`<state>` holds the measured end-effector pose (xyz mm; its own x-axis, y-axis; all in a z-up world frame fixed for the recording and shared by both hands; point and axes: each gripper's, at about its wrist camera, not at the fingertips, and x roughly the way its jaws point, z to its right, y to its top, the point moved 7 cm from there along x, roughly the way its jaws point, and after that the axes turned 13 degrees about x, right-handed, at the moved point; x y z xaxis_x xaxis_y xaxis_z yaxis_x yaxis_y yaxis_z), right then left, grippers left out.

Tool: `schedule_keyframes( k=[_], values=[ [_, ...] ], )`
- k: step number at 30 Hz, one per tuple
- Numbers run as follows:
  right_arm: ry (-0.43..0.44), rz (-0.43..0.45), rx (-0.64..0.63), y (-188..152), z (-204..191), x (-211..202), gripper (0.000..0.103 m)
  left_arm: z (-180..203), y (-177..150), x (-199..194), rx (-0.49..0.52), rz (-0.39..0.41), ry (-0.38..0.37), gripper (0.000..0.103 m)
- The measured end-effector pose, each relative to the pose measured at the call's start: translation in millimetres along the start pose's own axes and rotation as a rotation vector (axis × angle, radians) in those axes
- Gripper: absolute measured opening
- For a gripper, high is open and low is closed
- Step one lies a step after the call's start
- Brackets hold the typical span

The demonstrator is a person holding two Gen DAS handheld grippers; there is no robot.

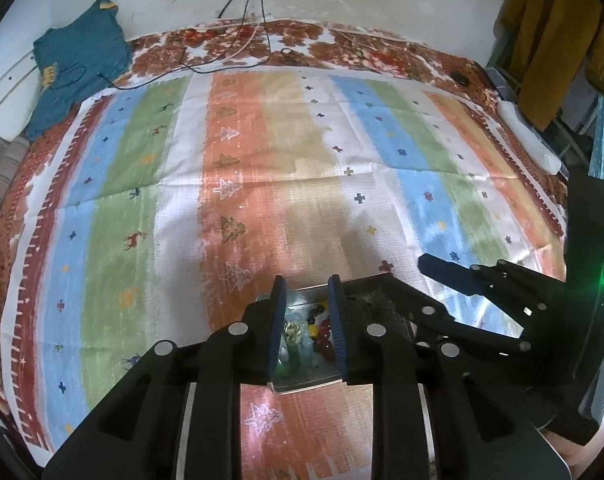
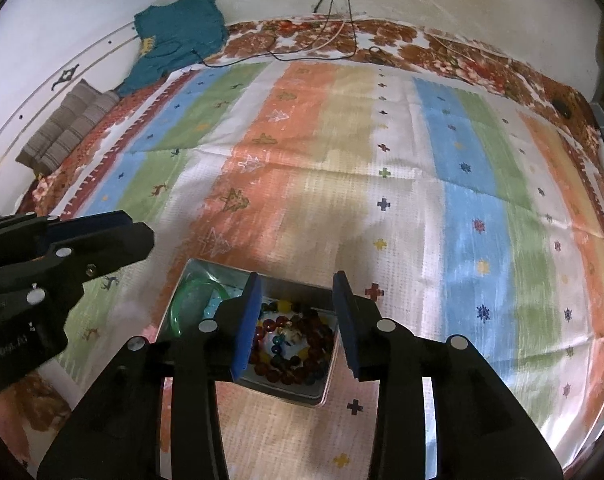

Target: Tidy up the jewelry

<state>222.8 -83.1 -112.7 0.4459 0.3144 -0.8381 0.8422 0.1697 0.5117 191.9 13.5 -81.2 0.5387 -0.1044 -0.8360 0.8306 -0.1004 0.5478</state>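
You are holding both tongs over one metal tray (image 2: 326,394) that is sitting on the striped cloth (image 2: 381,184) spread over the bed. The right tongs (image 2: 298,326) are gaping wide and empty above the beaded bracelets (image 2: 298,346); the left tongs (image 1: 305,328) are standing moderately apart, also gripping nothing, right over the same tray (image 1: 302,386).

Risk, as I judge it: the two tongs are crowding each other, so closing in together could be knocking fingers or shoving the light tray across the soft cloth. The bead strands are lying tangled, so pinching one may be dragging others out.

Count: one tray, one green bangle (image 2: 198,294) at its left end, and several beaded strands, too intertwined to number exactly
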Motion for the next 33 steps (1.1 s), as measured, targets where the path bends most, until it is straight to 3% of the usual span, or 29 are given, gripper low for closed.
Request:
schedule_keyframes(
  k=[9,19,33],
  values=[
    [0.008,0.009,0.037,-11.3,9.9,-19.2,0.051,2.0,-15.5,-16.8,0.0,0.017,-0.003,0.036],
    [0.005,0.025,0.023,-27.9,14.1,-43.5,0.061,13.0,-37.6,-38.6,0.044,0.041,0.011,0.059],
    [0.014,0.045,-0.026,-56.6,13.0,-70.5,0.076,28.3,-66.7,-60.9,0.069,0.08,0.018,0.078]
  ],
)
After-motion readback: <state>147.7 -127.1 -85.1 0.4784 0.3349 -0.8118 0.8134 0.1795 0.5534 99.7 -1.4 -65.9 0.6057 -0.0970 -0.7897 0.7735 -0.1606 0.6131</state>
